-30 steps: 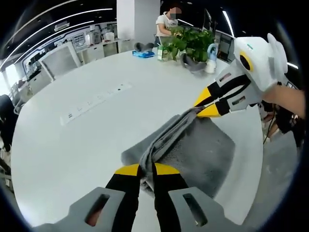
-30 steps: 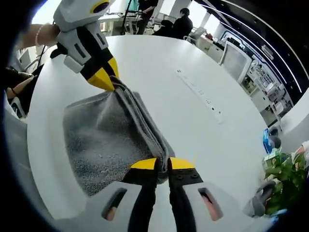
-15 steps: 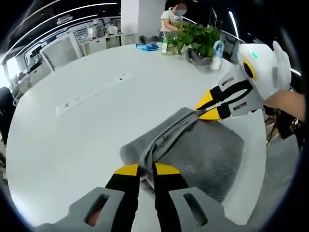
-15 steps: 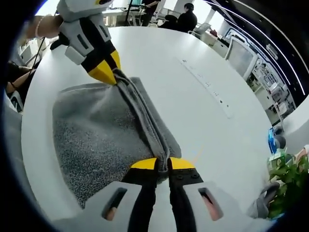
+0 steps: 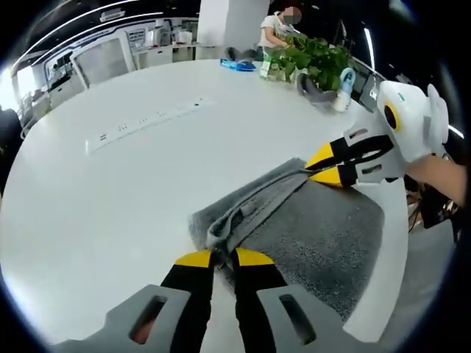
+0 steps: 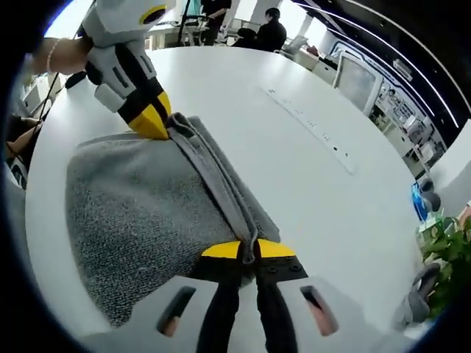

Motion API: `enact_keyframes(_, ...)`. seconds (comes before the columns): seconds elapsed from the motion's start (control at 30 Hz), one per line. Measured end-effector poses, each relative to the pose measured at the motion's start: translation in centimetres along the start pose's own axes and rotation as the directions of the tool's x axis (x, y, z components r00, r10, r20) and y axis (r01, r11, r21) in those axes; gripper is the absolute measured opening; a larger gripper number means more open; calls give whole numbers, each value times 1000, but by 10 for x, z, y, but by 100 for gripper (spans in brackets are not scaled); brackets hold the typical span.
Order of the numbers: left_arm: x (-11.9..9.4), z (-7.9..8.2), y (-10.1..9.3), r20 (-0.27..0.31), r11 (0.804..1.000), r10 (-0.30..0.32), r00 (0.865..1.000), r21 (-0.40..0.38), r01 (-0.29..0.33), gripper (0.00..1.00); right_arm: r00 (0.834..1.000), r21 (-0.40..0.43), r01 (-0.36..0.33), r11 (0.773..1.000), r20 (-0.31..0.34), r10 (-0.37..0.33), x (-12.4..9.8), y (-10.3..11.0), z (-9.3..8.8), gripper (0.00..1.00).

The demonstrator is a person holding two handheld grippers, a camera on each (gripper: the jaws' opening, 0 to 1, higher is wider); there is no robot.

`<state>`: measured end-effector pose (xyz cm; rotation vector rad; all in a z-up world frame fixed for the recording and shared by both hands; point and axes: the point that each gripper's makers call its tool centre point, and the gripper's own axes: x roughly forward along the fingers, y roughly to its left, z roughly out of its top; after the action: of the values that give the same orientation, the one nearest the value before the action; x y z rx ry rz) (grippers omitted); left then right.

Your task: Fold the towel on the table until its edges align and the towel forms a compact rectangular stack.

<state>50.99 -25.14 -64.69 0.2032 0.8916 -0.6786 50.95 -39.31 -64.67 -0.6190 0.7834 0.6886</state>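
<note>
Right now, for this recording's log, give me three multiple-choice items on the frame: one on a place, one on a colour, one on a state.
1. Where does the grey towel lie?
A. on the white table
B. on a chair
C. on the floor

2. What colour are the tips of the left tool?
A. red
B. yellow
C. blue

3. How does the right tool stand?
A. open above the towel
B. resting open on bare table
C. shut on the towel's folded edge

Key: 1 A, the towel spreads flat on the white tabletop near its rim. 2 B, yellow tips sit on black jaws in the left gripper view. 3 C, the jaws pinch the fold between them, as the left tool does at the other end.
</note>
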Motion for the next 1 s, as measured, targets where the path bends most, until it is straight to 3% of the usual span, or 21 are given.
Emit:
enact_keyframes(0.23, -3, 1, 9, 50, 999, -2, 999, -41, 4, 10, 1000, -63, 31, 998, -1, -31, 10, 0, 10, 3)
enact_keyframes(0.43, -3, 3, 15, 76, 999, 21, 997, -32, -19, 10, 999, -58, 46, 997, 13, -45, 15, -4, 17, 2)
enact_keyframes(0.7, -8, 7, 16, 85, 999, 47, 995, -7, -47, 10, 997, 81, 36, 996, 65, -41, 8, -11, 23, 5)
enact_keyframes(1.0, -32, 24, 16, 153, 997, 71, 986, -45, -65, 10, 985, 115, 71, 991, 148, -88, -19, -19, 44, 7)
